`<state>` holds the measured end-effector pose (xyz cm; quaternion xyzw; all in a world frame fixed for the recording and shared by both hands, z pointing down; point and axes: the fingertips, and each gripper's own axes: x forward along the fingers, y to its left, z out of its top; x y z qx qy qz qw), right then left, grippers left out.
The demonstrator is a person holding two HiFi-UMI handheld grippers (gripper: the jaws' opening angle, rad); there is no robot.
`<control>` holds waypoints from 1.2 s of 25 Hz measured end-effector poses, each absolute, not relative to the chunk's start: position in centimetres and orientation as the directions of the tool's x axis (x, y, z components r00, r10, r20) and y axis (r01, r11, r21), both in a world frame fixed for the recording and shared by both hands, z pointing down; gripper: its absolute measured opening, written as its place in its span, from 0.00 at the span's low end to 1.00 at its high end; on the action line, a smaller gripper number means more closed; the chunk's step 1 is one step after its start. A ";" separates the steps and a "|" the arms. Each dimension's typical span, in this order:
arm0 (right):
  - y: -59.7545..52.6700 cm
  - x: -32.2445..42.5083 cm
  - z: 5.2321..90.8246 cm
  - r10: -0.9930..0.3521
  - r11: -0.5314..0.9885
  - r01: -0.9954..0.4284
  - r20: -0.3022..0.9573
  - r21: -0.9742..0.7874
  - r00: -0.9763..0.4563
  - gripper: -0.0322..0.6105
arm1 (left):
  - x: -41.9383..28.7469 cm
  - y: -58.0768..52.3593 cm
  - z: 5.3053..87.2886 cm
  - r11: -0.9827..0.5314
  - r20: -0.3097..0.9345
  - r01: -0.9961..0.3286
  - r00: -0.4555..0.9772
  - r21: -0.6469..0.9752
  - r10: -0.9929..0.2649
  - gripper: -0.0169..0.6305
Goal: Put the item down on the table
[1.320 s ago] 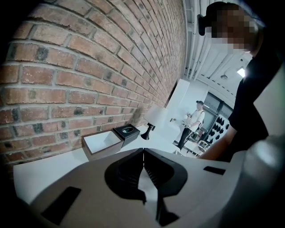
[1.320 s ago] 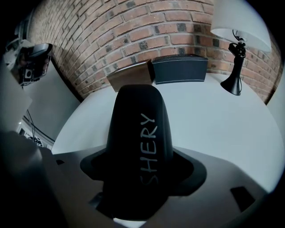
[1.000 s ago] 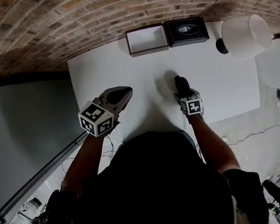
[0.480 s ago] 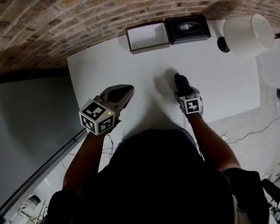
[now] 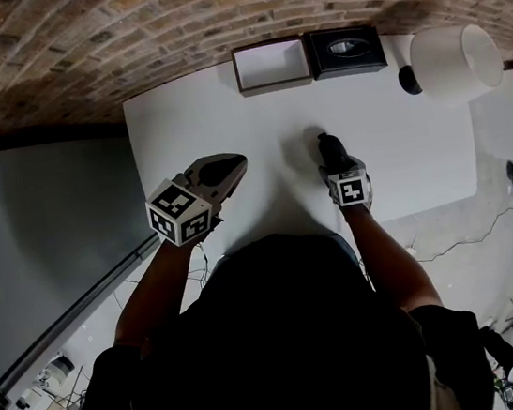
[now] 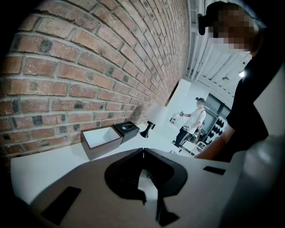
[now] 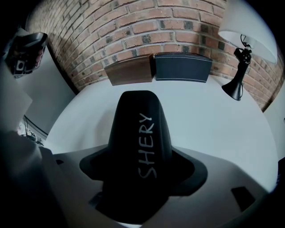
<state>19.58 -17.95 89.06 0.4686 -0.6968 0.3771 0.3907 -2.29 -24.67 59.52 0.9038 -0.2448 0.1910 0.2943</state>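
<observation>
A black tapered item (image 7: 140,133) with pale handwritten letters along it fills the gap between the jaws of my right gripper (image 5: 334,162). The jaws hold it by its sides and have just been opening slightly with the item still between them. In the head view the black item (image 5: 327,145) points steeply down, its tip at the white table (image 5: 402,160) near the middle. My left gripper (image 5: 232,165) hovers over the table's left part, its jaws closed tip to tip (image 6: 143,151) with nothing between them.
At the table's far edge, against the brick wall, stand a brown open box (image 5: 269,65) and a black box (image 5: 343,51). A lamp with a white shade (image 5: 452,63) stands at the far right corner. Another person (image 6: 191,120) stands far off.
</observation>
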 end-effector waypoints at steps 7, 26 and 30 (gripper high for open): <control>-18.4 19.1 88.6 -0.374 0.285 -0.943 0.886 -0.172 -0.274 0.63 | -2.3 -24.3 59.6 -0.709 0.488 -0.551 0.809 0.440 -0.327 0.06; -17.3 18.9 88.7 -0.340 0.226 -0.950 0.896 -0.217 -0.286 0.66 | -2.8 -23.7 58.7 -0.717 0.476 -0.542 0.817 0.439 -0.326 0.06; -17.1 18.6 88.6 -0.340 0.214 -0.949 0.893 -0.231 -0.294 0.66 | -2.8 -23.6 58.6 -0.720 0.473 -0.538 0.819 0.438 -0.324 0.06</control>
